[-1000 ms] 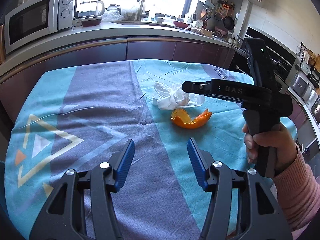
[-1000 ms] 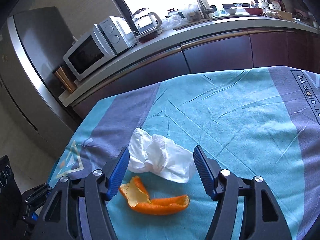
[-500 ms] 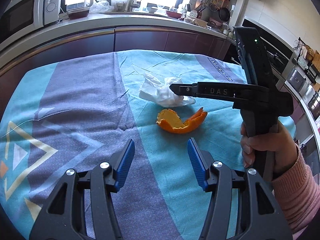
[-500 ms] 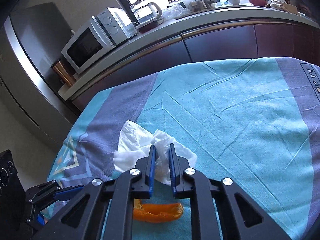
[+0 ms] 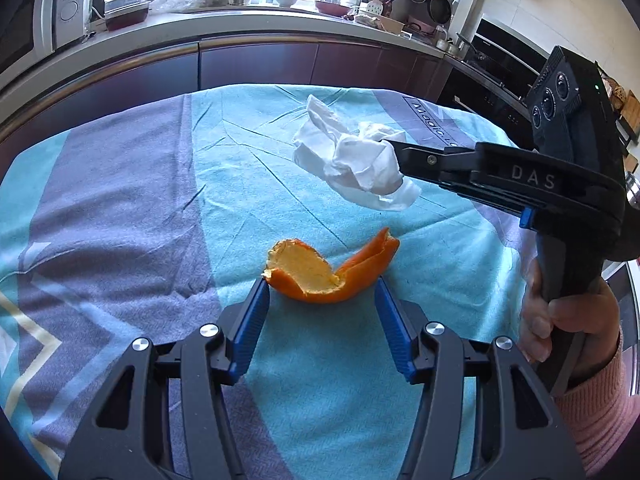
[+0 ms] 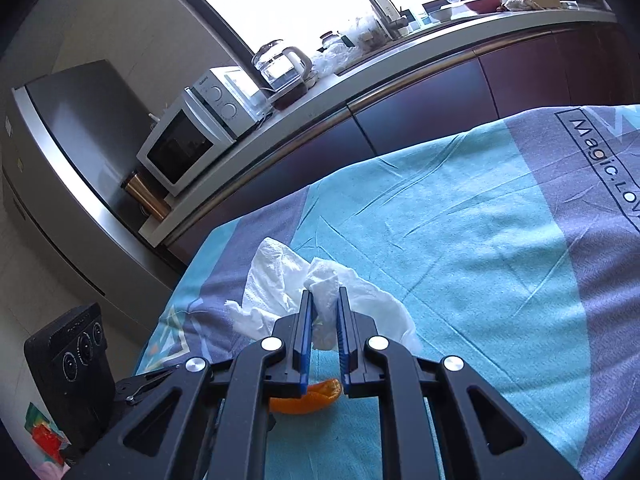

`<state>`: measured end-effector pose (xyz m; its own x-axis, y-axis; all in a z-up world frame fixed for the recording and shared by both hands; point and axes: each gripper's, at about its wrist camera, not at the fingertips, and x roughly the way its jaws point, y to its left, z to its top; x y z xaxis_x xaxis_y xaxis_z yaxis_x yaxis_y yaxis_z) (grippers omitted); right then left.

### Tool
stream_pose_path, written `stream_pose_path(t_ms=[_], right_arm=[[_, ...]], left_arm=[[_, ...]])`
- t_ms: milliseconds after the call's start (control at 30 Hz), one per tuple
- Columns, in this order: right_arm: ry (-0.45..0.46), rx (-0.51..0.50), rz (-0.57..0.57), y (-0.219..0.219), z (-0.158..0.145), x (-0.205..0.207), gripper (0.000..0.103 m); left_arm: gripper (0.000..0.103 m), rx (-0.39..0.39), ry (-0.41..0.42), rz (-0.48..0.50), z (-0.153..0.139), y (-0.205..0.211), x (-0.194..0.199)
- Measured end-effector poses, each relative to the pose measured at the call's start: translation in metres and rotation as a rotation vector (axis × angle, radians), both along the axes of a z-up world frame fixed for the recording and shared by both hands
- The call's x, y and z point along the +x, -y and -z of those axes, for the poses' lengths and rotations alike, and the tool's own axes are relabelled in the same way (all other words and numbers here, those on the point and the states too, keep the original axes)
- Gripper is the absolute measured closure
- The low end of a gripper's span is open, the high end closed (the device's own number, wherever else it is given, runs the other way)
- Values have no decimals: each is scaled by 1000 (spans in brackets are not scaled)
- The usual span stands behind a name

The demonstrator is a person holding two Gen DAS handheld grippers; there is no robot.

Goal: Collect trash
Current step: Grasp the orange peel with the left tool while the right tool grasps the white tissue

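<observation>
A crumpled white tissue (image 5: 352, 160) is pinched in my right gripper (image 6: 323, 300), which is shut on it and holds it lifted above the cloth; the tissue also shows in the right wrist view (image 6: 280, 280). An orange peel (image 5: 328, 268) lies on the teal and grey tablecloth (image 5: 120, 220). My left gripper (image 5: 322, 284) is open, its blue fingertips on either side of the peel's near edge. In the right wrist view the peel (image 6: 308, 400) shows partly under the fingers.
The table is covered by the tablecloth (image 6: 500, 260). A kitchen counter (image 5: 200, 28) with a microwave (image 6: 192, 136), kettle (image 6: 280, 68) and sink runs behind it. A fridge (image 6: 72, 152) stands at the left. An oven (image 5: 500, 64) is at the right.
My right gripper has lifted the tissue off the cloth. My left gripper has moved forward until its open fingers flank the orange peel.
</observation>
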<state>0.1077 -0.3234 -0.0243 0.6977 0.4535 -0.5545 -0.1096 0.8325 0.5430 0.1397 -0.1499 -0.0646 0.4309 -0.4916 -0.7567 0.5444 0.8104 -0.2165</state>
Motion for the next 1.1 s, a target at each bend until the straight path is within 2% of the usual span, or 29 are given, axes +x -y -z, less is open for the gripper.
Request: stream_pose_path(t_ms=[100, 367, 533, 800, 1100], right_arm=[[-6, 5, -3, 0, 4, -2, 93], [-18, 35, -1, 5, 12, -5, 93], [-7, 40, -3, 5, 10, -8, 93], [1, 50, -2, 6, 9, -15, 93], [34, 63, -22, 0, -2, -21, 93]], left_arm=[[58, -12, -14, 0, 2, 2, 5], [77, -18, 16, -6, -2, 3, -3], [95, -19, 47, -10, -8, 0, -11], [96, -22, 75, -14, -13, -10, -25], [96, -70, 107, -51, -34, -41, -41]])
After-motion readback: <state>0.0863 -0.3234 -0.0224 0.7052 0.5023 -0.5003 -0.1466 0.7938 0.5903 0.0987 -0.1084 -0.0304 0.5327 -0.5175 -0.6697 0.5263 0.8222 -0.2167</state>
